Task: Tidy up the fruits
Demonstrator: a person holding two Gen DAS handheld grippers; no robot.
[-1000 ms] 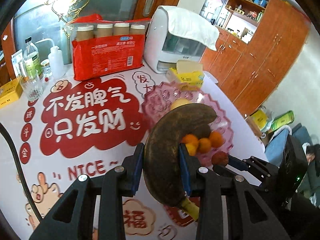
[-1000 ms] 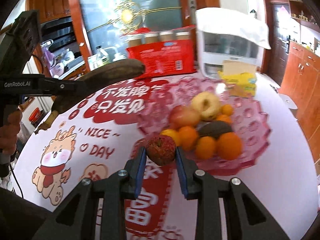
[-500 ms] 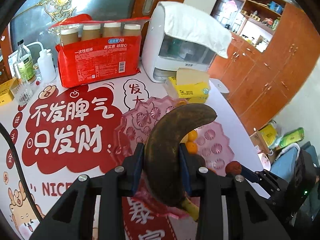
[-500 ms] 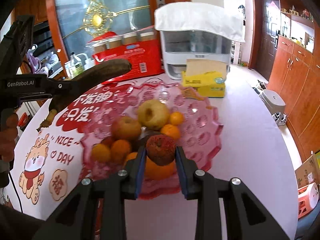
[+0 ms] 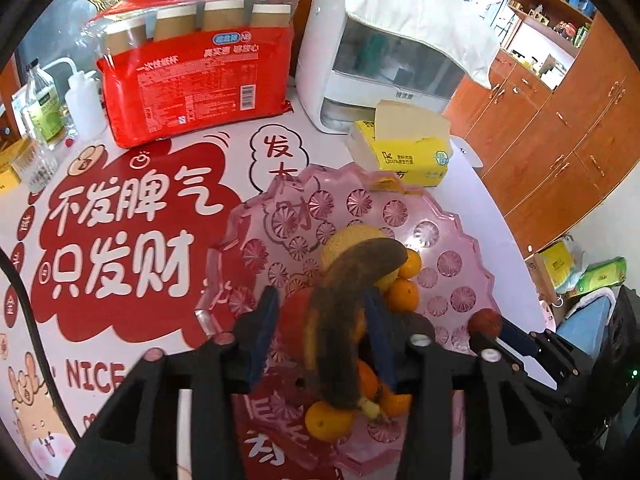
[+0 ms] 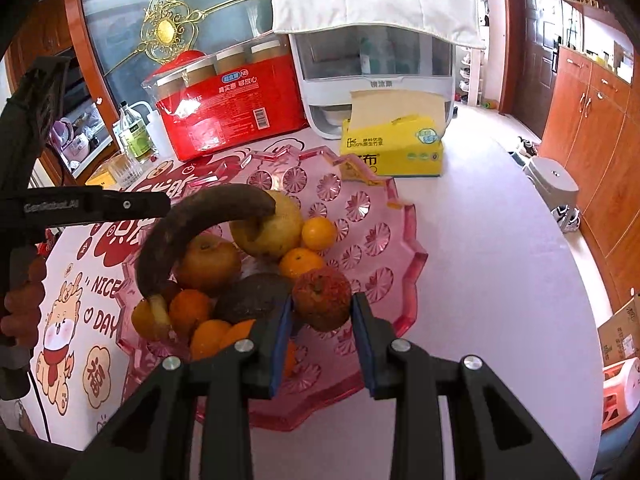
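A pink glass bowl (image 5: 460, 220) (image 6: 412, 248) holds apples (image 6: 272, 228), oranges (image 6: 318, 232) and a dark fruit (image 6: 256, 296). The brown, overripe banana (image 5: 340, 320) (image 6: 180, 236) lies on that pile. My left gripper (image 5: 320, 300) straddles it, jaws opening, with a gap between the left pad and the peel. My right gripper (image 6: 322, 300) is over the bowl's near right side. It is shut on a small rough red fruit (image 6: 320, 292) (image 5: 484, 322), and its jaws are just starting to open.
Behind the bowl stand a red pack of paper cups (image 5: 196, 88), a white appliance under a cloth (image 5: 380, 60) and a yellow tissue pack (image 5: 404, 148). Bottles (image 5: 40, 100) and a glass (image 5: 32, 164) are at the far left. A hand (image 6: 20, 308) holds the left gripper.
Both grippers have come forward over the bowl and sunk. The left jaws have spread off the banana, which now rests on the fruit. The right gripper still grips the red fruit.
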